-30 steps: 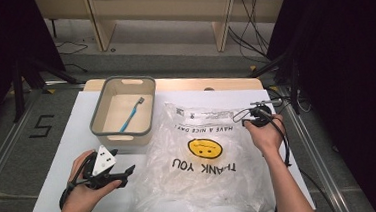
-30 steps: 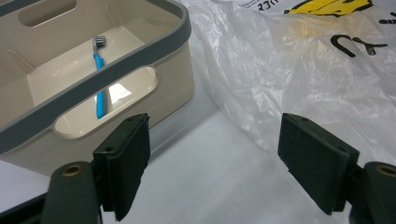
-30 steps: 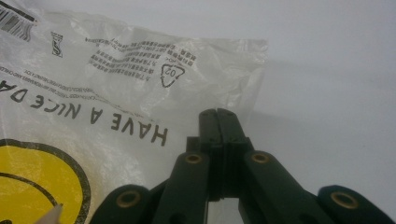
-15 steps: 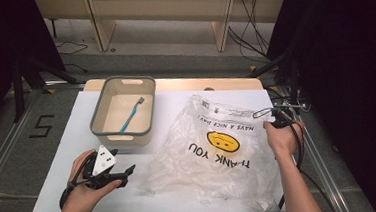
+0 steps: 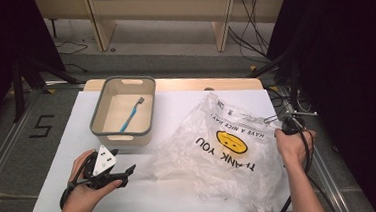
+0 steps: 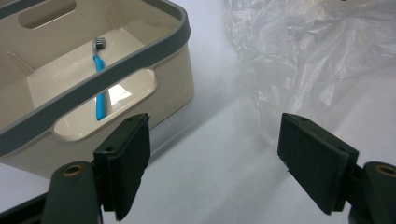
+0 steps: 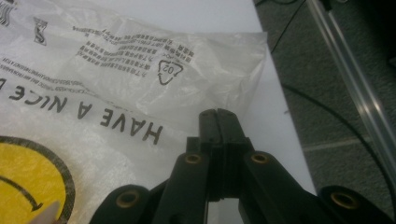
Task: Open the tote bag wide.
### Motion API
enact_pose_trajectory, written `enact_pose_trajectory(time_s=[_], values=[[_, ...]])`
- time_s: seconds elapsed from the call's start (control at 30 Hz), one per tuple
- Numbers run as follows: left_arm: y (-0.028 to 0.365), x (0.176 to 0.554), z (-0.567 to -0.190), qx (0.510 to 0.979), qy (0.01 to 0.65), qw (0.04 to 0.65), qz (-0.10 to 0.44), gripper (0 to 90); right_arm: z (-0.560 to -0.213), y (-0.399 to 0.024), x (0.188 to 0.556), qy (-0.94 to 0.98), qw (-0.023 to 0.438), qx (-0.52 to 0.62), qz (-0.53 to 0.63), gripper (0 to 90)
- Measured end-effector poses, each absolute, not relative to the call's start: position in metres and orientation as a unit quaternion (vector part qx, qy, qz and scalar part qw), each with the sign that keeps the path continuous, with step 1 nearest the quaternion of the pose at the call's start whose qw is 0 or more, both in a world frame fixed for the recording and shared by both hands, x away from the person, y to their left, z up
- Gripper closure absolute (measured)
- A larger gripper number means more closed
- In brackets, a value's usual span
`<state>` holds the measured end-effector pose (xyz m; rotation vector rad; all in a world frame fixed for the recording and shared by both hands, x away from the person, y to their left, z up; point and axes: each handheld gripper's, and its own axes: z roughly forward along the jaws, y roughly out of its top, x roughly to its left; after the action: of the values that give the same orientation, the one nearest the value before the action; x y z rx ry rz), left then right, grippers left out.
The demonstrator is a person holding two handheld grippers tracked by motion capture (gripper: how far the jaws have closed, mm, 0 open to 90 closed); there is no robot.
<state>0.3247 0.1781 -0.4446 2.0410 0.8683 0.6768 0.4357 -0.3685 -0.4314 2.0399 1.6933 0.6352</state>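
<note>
A white table [image 5: 176,107] is seen from above, with a beige bin [image 5: 123,112] rimmed in grey set on its far left part. A blue toothbrush [image 5: 130,116] with a grey head is laid inside the bin, on its floor. A crumpled clear plastic bag [image 5: 219,154] is spread over the right half of the table; it is printed with a yellow smiley face, "THANK YOU" and "HAVE A NICE DAY", the lettering read upside down from the person's side.

The left gripper [image 5: 113,174] is held low over the near left part of the table, just in front of the bin, with its jaws spread wide apart and nothing between them. In the left gripper view, the bin's handle cut-out is seen just beyond the left jaw and the bag's edge beyond the right jaw.

The right gripper [image 5: 283,121] is held at the bag's right edge, near the table's right side. Its jaws are pressed together, and a fold of the bag appears to be pinched between them.
</note>
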Motion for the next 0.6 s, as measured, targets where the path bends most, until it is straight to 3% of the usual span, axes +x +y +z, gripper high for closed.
enact_pose_trajectory(time_s=[0.3,0.43,0.47,0.6], values=[[0.178,0.325,-0.445,0.806,0.343,0.401,0.268,25.4,-0.433,-0.367,0.433,0.628,0.175,0.724,0.224,89.7],[0.177,0.325,-0.444,0.804,0.345,0.404,0.267,25.4,-0.422,-0.364,0.430,0.638,0.223,0.700,0.229,70.9],[0.177,0.325,-0.444,0.805,0.344,0.403,0.268,25.4,-0.411,-0.360,0.427,0.648,0.274,0.671,0.235,62.4],[0.177,0.324,-0.444,0.806,0.341,0.402,0.268,25.4,-0.386,-0.346,0.420,0.686,0.320,0.602,0.254,52.0]])
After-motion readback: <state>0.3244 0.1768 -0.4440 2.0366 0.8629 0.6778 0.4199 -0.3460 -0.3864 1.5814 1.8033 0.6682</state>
